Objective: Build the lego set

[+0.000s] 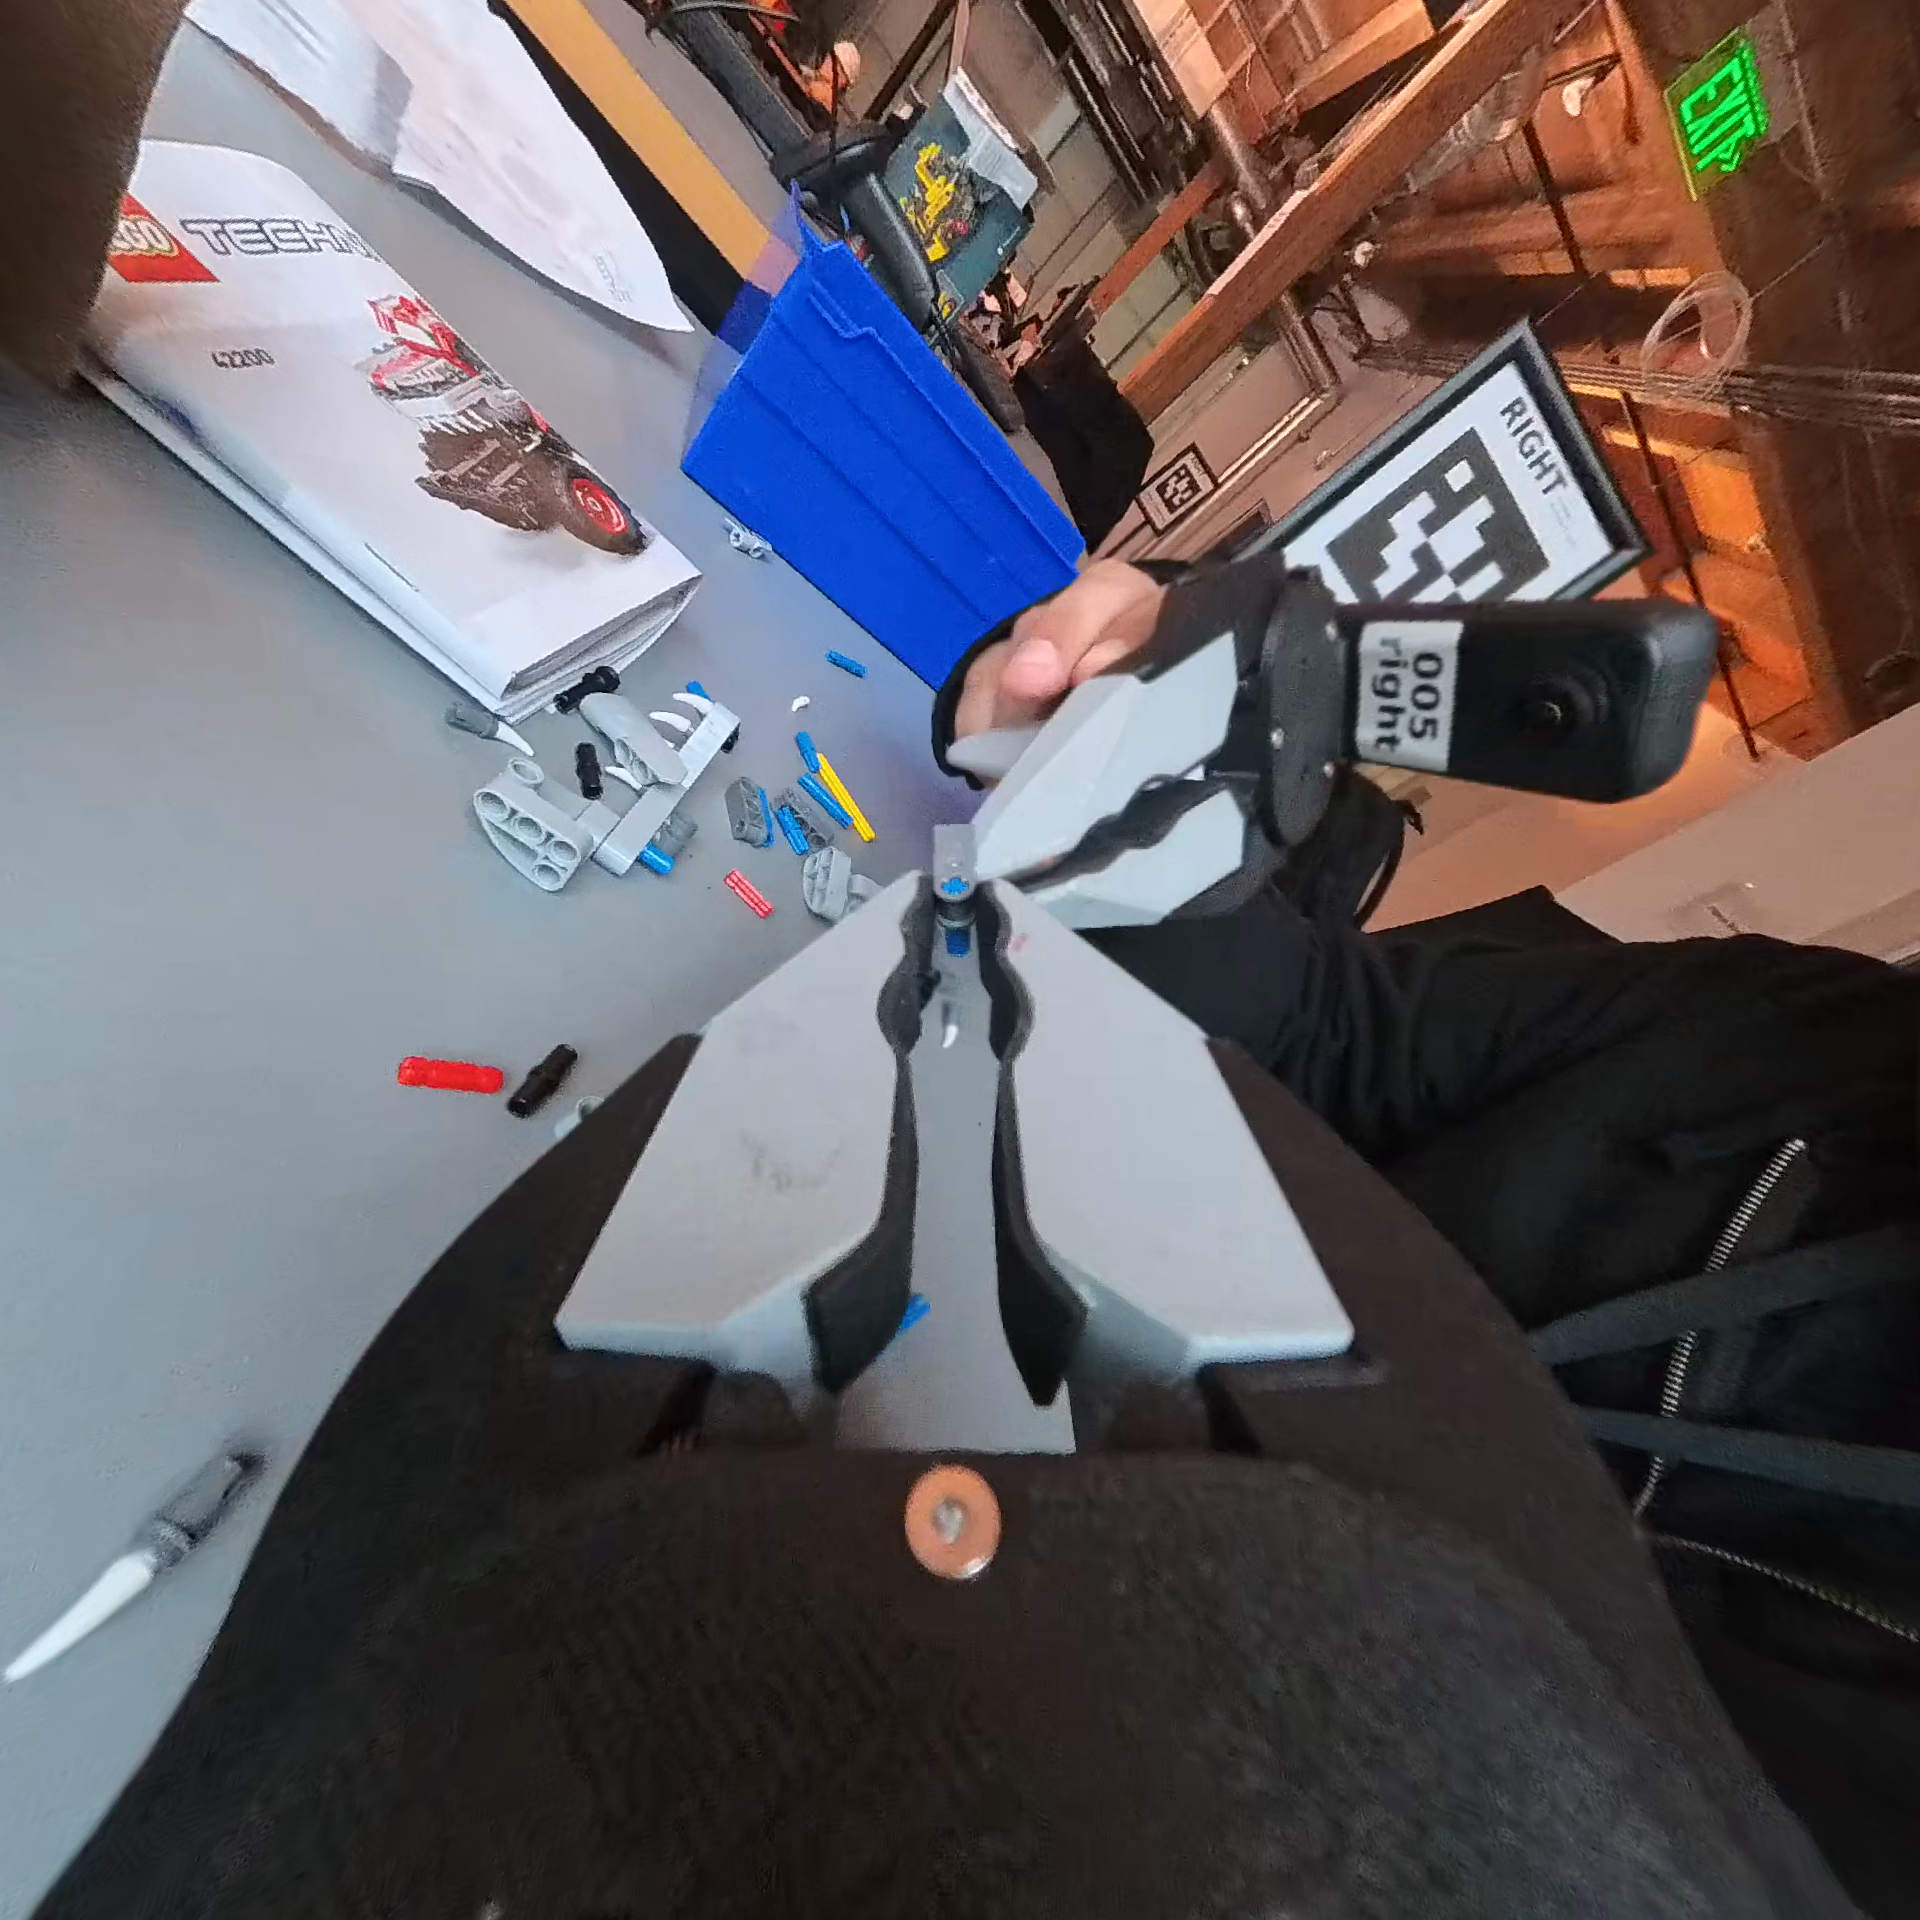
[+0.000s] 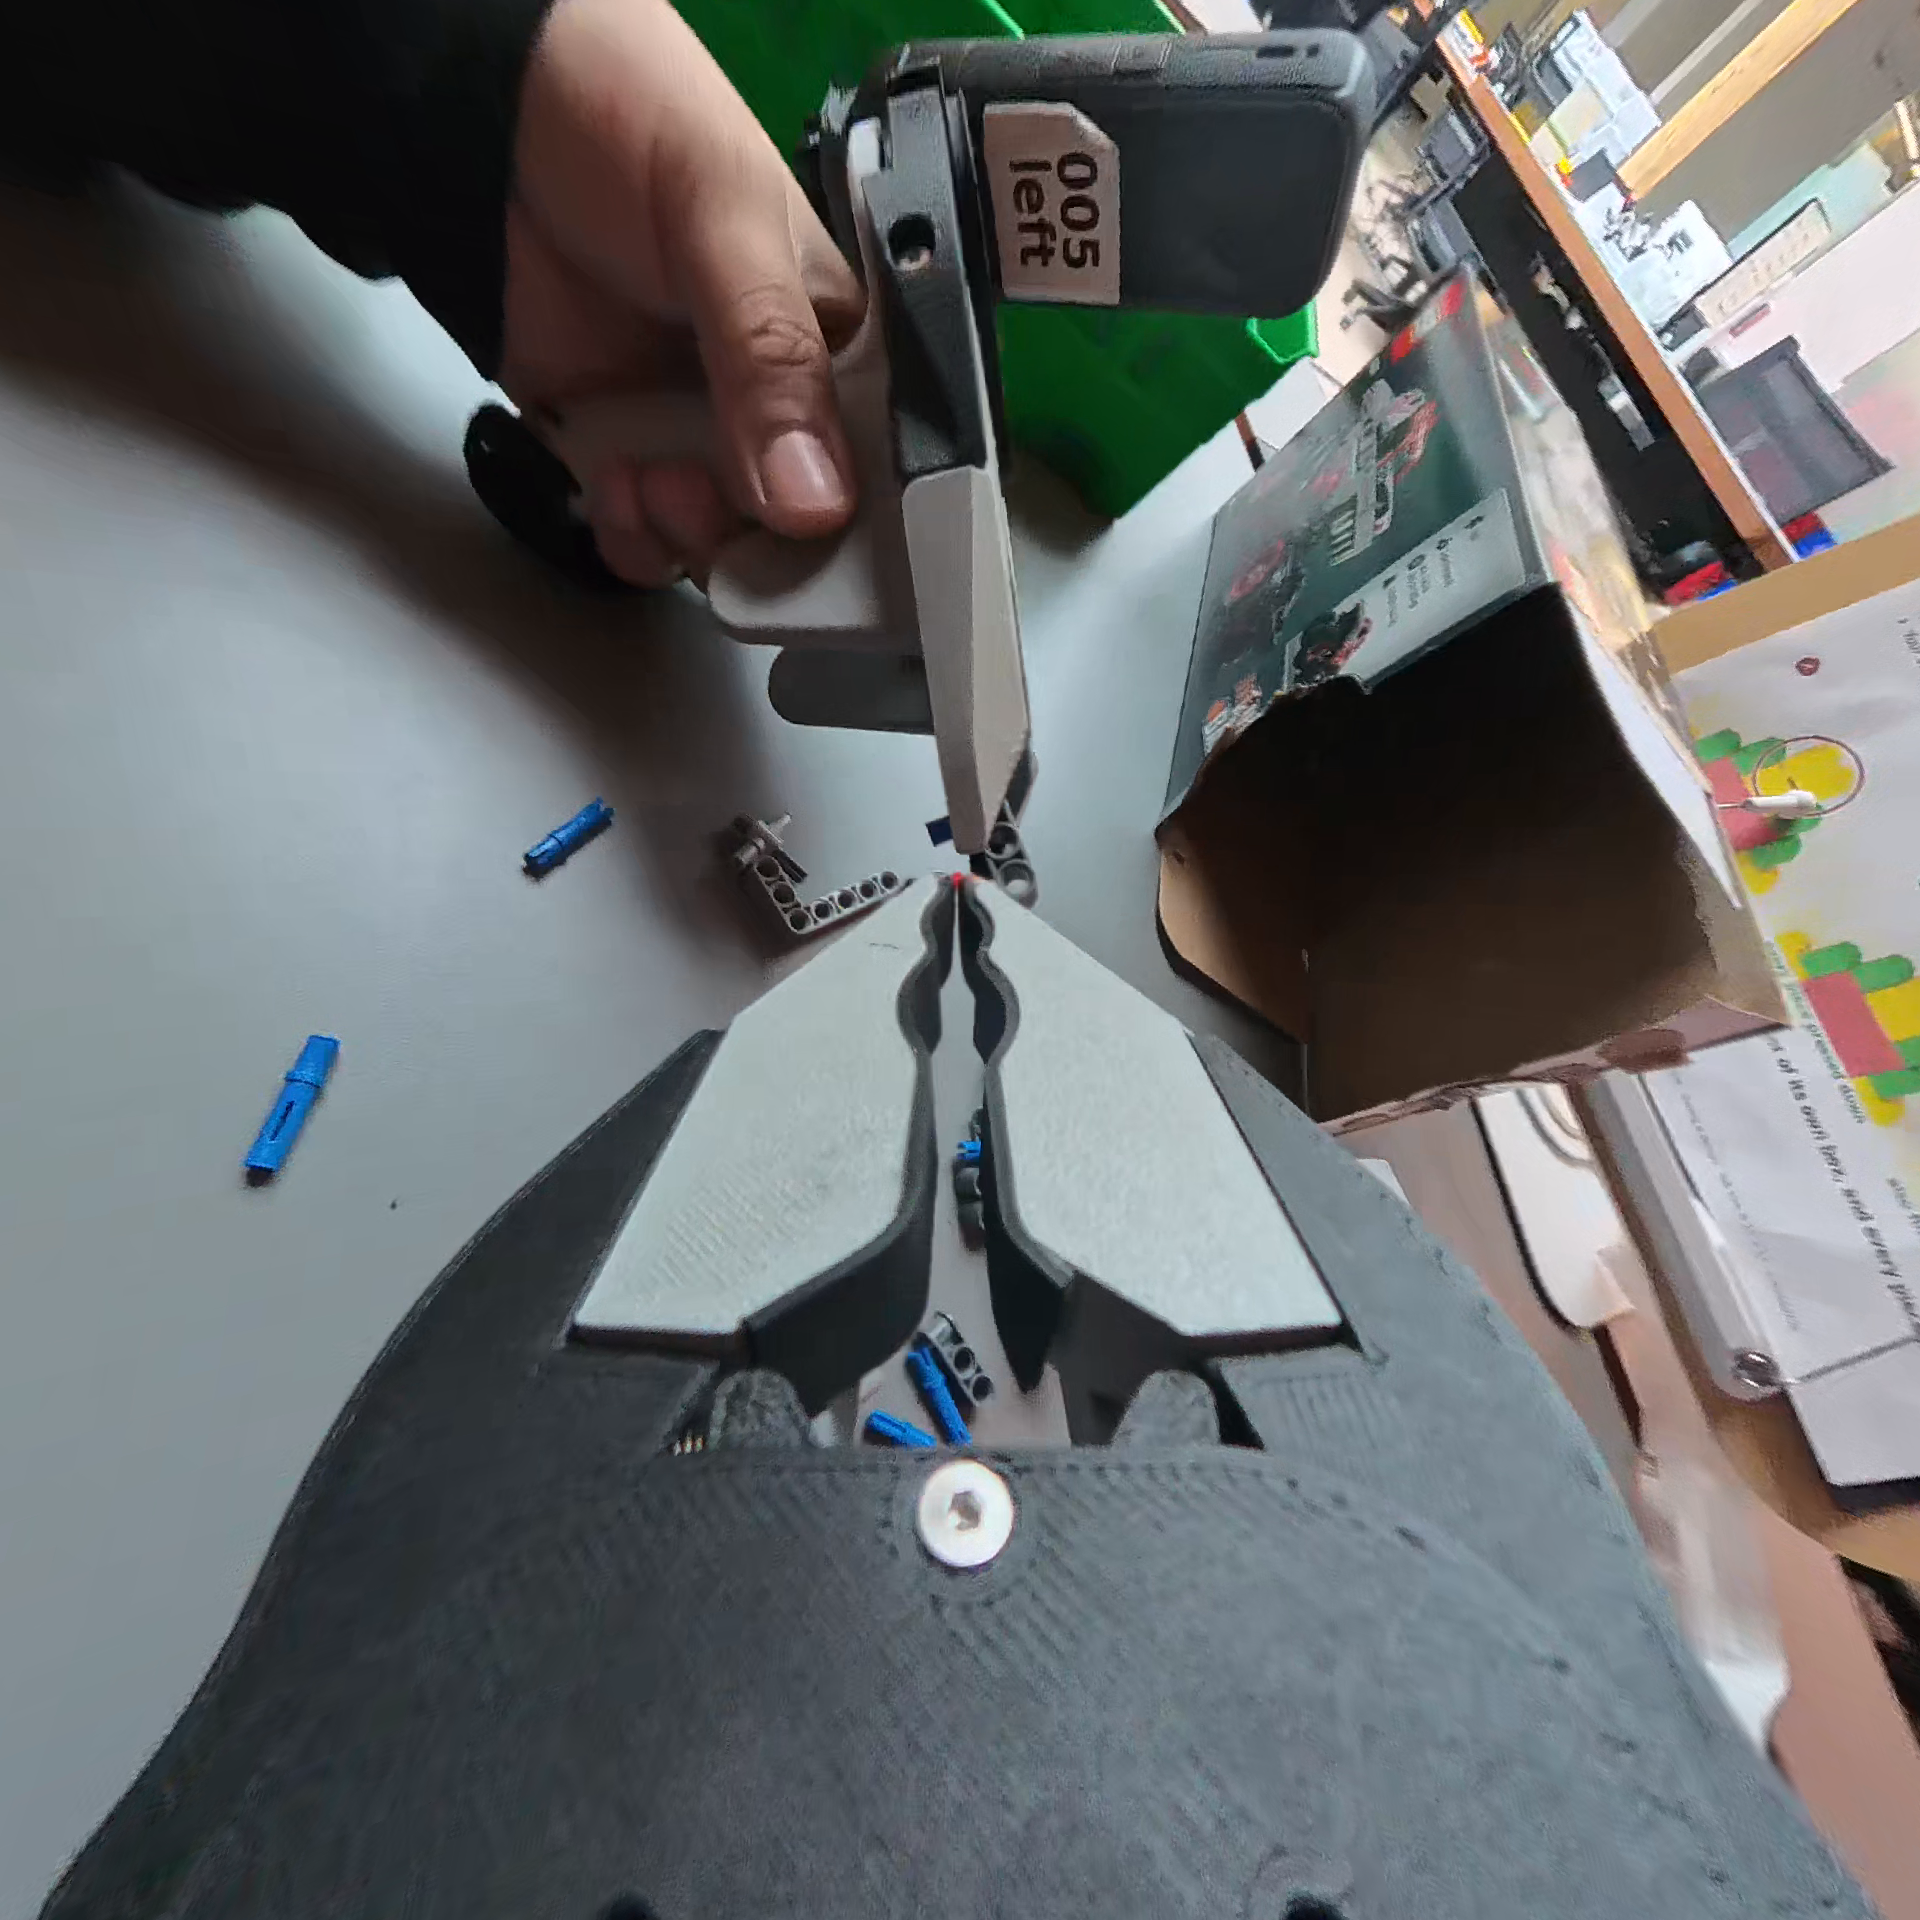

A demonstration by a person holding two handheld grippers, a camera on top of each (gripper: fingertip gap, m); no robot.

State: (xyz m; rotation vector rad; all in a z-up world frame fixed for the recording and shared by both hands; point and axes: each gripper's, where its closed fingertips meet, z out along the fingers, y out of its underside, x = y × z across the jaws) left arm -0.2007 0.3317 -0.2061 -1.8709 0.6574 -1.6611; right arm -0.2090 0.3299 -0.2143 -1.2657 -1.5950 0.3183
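My left gripper (image 1: 951, 902) is shut on a small grey beam (image 1: 951, 857) with a blue pin in it, held above the table. The right wrist view shows that beam (image 2: 1008, 850) poking out under the left gripper (image 2: 982, 831), which comes down from above. My right gripper (image 2: 958, 883) is shut on a small red piece (image 2: 956, 880), only its tip showing. The two grippers meet tip to tip, the right gripper (image 1: 992, 868) touching the beam from the right. A grey part-built assembly (image 1: 613, 790) lies on the table to the left.
An instruction booklet (image 1: 364, 416) and a blue bin (image 1: 873, 468) stand beyond the loose pins. A red pin (image 1: 450, 1073) and a black pin (image 1: 540, 1081) lie to the left. Blue pins (image 2: 291, 1101), a grey L-beam (image 2: 821, 904), a torn cardboard box (image 2: 1455, 831) and a green bin (image 2: 1091, 364) surround the grippers.
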